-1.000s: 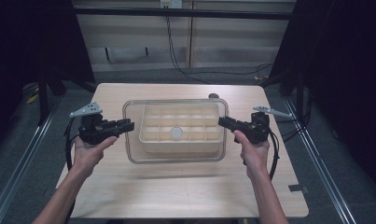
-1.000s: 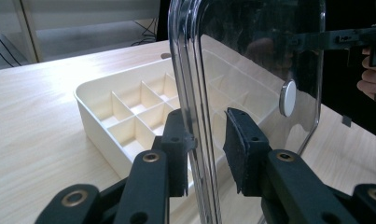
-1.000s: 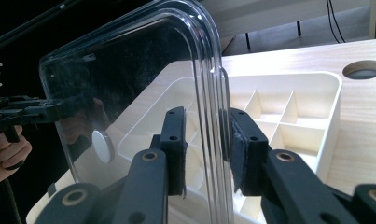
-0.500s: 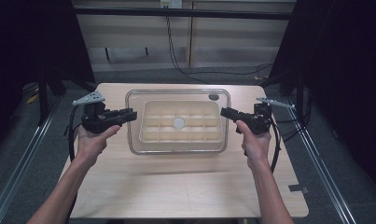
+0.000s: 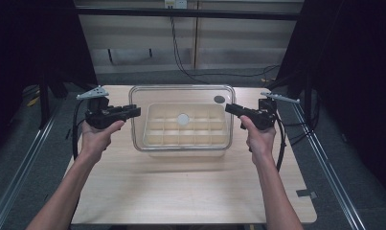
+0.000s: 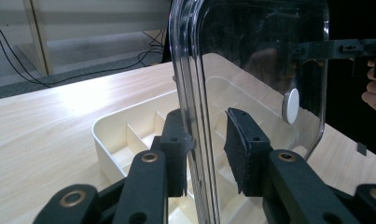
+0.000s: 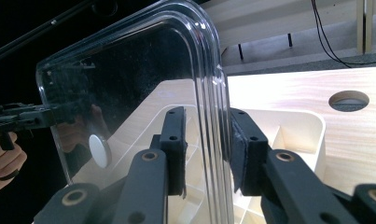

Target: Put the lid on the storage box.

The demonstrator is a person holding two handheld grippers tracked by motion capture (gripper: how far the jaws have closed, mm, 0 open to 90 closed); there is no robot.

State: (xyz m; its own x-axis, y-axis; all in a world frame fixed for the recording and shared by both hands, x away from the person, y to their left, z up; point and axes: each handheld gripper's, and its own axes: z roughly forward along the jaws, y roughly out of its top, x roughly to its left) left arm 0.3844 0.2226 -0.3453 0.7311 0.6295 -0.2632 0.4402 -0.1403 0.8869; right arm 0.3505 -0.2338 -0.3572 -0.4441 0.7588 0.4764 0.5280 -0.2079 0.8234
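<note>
Clearly the step in hand is lifting the clear lid (image 5: pixel 181 100) off the compartment tray (image 5: pixel 187 132), and the lift looks well begun: in the high view the lid sits above and behind the tray rather than seated on it.

Starting at the left, the left gripper (image 5: pixel 133 111) is clenched on the lid's left rim; in the left gripper view its 2 pads pinch the rim edge (image 6: pixel 195 140), with the tray just beyond the jaws and below them. Between the 2 grippers the lid spans level, its small white disc (image 5: pixel 183 119) near the middle. On the right, the right gripper (image 5: pixel 230 109) grips the opposite rim the same way, the ribbed edge (image 7: pixel 213 116) clamped between its pads, the tray beneath and past them.

Next, I judge, both hands must carry the lid clear together, kept level and at equal pace, since a slim rim hold could slip or twist if 1 side leads. A bare stretch of table (image 5: pixel 190 191) lies on the near side of the grippers for setting it down.

That table is pale wood with a round hole (image 5: pixel 219 99) beyond the right gripper. Cables (image 5: pixel 181 52) trail down a light wall behind, dark curtains hang at both sides, and grey floor surrounds it.
</note>
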